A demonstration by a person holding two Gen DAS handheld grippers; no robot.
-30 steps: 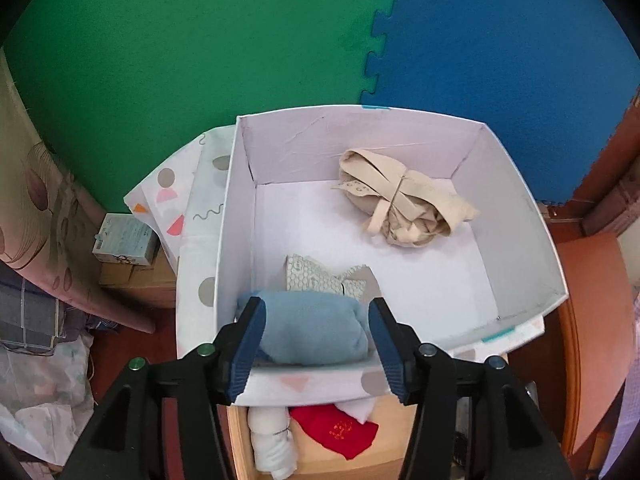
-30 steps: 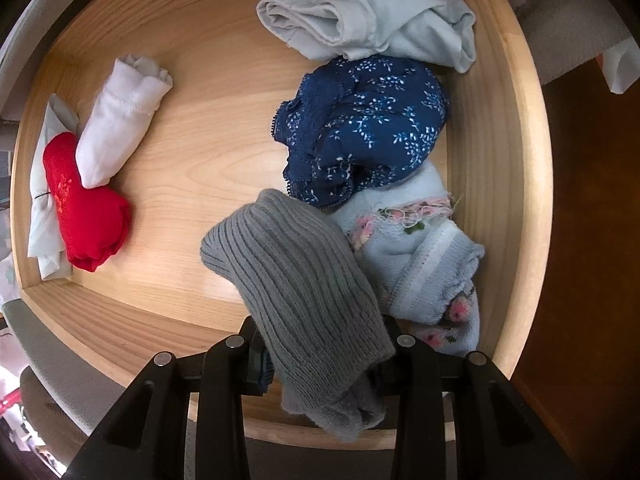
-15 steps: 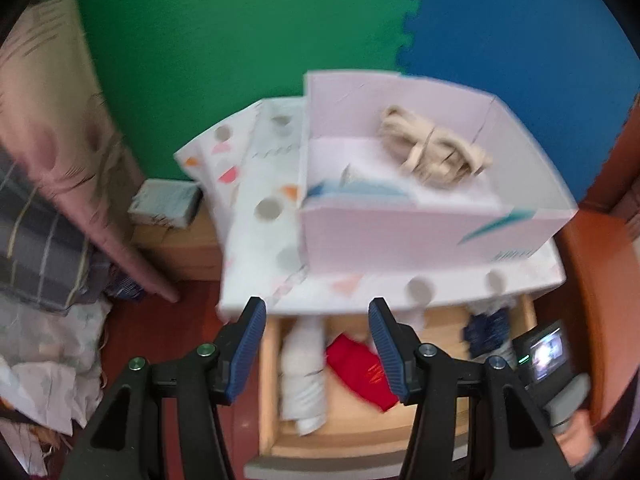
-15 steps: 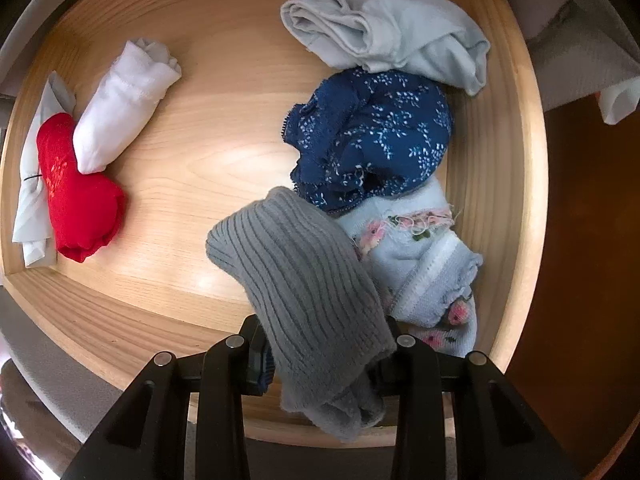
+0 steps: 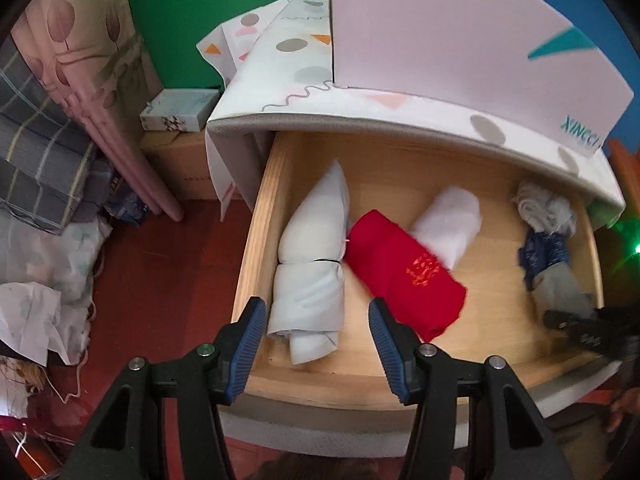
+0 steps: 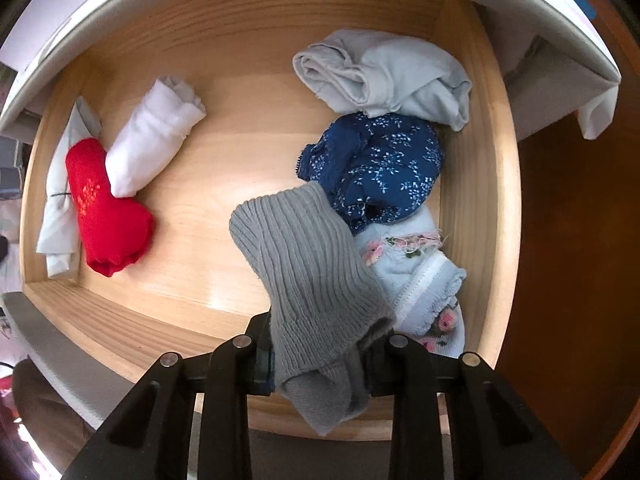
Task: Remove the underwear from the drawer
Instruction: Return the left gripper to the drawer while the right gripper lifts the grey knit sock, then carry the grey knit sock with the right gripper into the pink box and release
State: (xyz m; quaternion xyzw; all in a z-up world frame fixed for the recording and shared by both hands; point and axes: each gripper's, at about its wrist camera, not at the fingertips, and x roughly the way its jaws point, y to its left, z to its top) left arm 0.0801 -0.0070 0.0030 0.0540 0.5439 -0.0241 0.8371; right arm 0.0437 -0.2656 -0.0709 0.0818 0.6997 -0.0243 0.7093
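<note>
The wooden drawer [image 5: 256, 240] stands pulled out and holds several rolled garments. My left gripper [image 5: 316, 332] is open and empty, low over a long white roll [image 5: 312, 272] at the drawer's left end. Beside that roll lie a red roll [image 5: 404, 272] and a short white roll [image 5: 448, 220]. My right gripper [image 6: 320, 356] is shut on a grey ribbed roll [image 6: 308, 264], its jaws still closing, and it holds the roll just above the drawer [image 6: 472, 160]. Under and beside the roll lie navy floral underwear [image 6: 376, 168], a pale grey piece [image 6: 384, 76] and a light blue flowered piece [image 6: 420, 280].
A white box [image 5: 440, 40] stands on the cabinet's patterned top [image 5: 304, 96], above the drawer. Left of the cabinet are a small carton [image 5: 180, 112], a pink curtain [image 5: 92, 80] and heaped cloth [image 5: 40, 280] on the red floor. The right gripper [image 5: 588, 328] shows at the drawer's right end.
My left gripper left the light blue roll in the white box, then came down over the drawer's left end. The right gripper shifted a little with the grey roll and tightened.
</note>
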